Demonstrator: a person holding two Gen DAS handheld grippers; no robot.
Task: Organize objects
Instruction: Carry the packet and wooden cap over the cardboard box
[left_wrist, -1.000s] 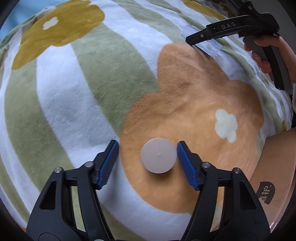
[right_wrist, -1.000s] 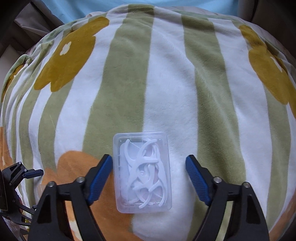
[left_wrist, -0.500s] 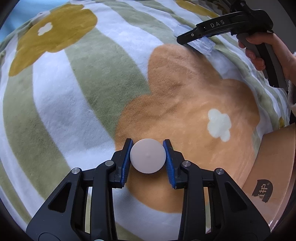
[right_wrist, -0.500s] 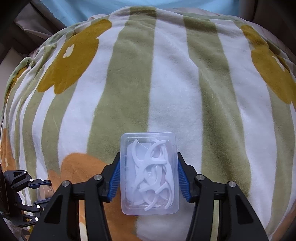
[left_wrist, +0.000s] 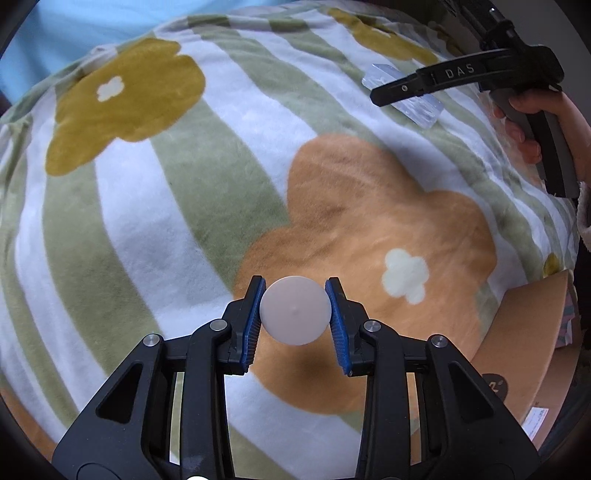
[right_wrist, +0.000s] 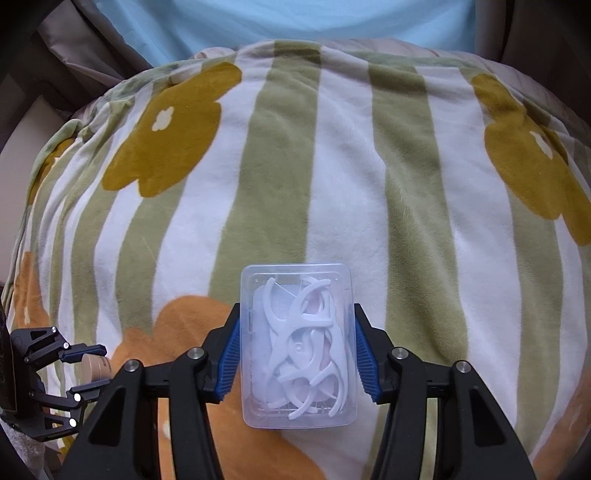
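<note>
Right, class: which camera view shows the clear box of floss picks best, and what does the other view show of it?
The right wrist view. The clear box fills the centre, seen from above between the right gripper pads, with the white floss picks inside visible. The left wrist view shows it only far off, small and partly hidden behind the right gripper, contents unreadable.

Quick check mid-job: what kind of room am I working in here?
Probably a bedroom or living room: the work surface is a plush striped blanket with flower prints, draped over something soft like a bed or sofa. A cardboard box sits beside it, and the items are small household ones, like a box of floss picks.
</note>
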